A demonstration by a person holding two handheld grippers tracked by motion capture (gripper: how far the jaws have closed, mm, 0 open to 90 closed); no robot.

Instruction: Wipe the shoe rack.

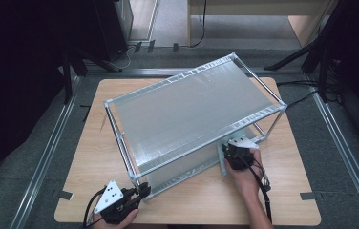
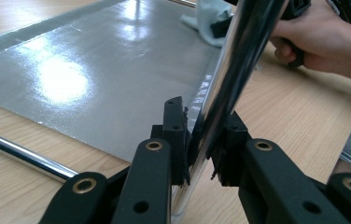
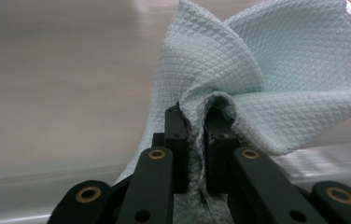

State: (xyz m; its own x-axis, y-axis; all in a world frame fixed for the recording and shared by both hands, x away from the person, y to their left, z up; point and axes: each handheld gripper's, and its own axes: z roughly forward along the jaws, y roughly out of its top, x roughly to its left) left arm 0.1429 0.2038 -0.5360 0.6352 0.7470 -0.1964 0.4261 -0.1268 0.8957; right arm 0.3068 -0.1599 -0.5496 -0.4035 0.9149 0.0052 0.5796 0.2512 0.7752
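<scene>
The work in hand is wiping a two-tier metal rack (image 1: 194, 107) that stands on the wooden table (image 1: 96, 143). The left gripper (image 1: 142, 191) has its jaws clamped on the rack's near corner post (image 2: 220, 93), apparently steadying the frame. The right gripper (image 1: 232, 151) has its jaws closed on a bunched pale green cloth (image 3: 257, 79), which fans out above the pads. In the high view that gripper sits low at the rack's right side, under the edge of the top shelf and at the level of the lower shelf (image 2: 94, 79), where the left gripper view also shows the cloth lying at the shelf's far corner. So both grips are set and the cloth is at the lower tier; I judge the wiping of that shelf to be just starting or under way. Both shelves look glossy and free of marks, so the pictures do not tell how much surface is left to wipe.
</scene>
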